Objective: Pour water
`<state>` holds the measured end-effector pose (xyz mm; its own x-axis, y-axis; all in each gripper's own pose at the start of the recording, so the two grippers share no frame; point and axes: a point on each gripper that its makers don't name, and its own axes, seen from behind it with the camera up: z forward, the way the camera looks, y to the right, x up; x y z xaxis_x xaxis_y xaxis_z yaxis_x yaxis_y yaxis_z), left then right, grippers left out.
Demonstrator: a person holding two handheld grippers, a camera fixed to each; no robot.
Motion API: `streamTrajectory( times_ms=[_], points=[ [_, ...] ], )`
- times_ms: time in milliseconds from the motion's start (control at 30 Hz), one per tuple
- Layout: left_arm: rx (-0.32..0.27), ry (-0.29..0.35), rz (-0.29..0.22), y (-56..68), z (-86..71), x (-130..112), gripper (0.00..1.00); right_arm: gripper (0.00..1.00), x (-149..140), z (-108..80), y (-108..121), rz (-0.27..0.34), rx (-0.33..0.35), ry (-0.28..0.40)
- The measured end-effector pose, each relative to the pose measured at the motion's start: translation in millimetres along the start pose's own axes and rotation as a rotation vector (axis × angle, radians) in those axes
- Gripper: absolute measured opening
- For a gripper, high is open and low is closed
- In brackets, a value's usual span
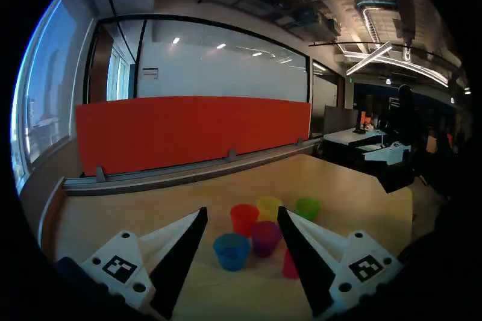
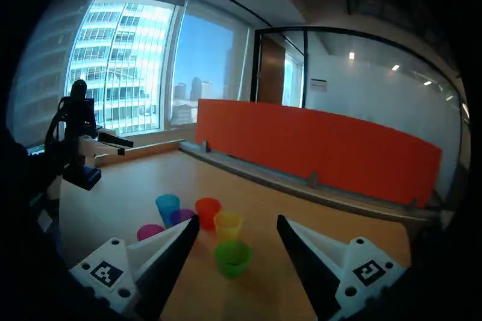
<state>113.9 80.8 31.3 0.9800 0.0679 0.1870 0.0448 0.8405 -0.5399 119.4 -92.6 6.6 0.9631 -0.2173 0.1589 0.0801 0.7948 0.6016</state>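
Several small plastic cups stand grouped on a light wooden table (image 1: 337,188). In the left gripper view I see a blue cup (image 1: 231,252), a purple cup (image 1: 265,238), a red cup (image 1: 244,218), a yellow cup (image 1: 269,207), a green cup (image 1: 308,208) and a pink cup (image 1: 289,264) partly behind my right finger. My left gripper (image 1: 242,220) hangs open just short of them, empty. In the right gripper view the green cup (image 2: 232,257) is nearest, then yellow (image 2: 228,224), red (image 2: 207,211), blue (image 2: 167,206), purple (image 2: 181,217) and pink (image 2: 149,232). My right gripper (image 2: 237,226) is open and empty. The left gripper (image 2: 81,152) shows at far left.
An orange divider panel (image 1: 193,128) runs along the table's far edge, with a glass wall behind it. Large windows (image 2: 120,68) face tall buildings. Desks with equipment (image 1: 373,146) stand to the right in the left gripper view. A dark sleeve (image 2: 24,200) fills the left edge.
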Motion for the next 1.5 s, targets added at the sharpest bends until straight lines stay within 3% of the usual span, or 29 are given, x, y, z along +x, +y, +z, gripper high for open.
streamTrajectory(
  times_ms=[367,867,1500],
  points=[
    [-0.003,-0.057,0.011,-5.0,9.5,-31,0.86,1.00,-23,13.7,-1,0.010,0.019,-0.035],
    [-0.038,-0.154,0.032,-2.5,25.3,-78,0.86,1.00,-57,33.7,-6,0.010,0.042,-0.101],
    [-0.042,-0.263,0.035,-9.8,43.5,-125,0.86,1.00,-94,47.5,-9,0.013,0.054,-0.162]
  ],
)
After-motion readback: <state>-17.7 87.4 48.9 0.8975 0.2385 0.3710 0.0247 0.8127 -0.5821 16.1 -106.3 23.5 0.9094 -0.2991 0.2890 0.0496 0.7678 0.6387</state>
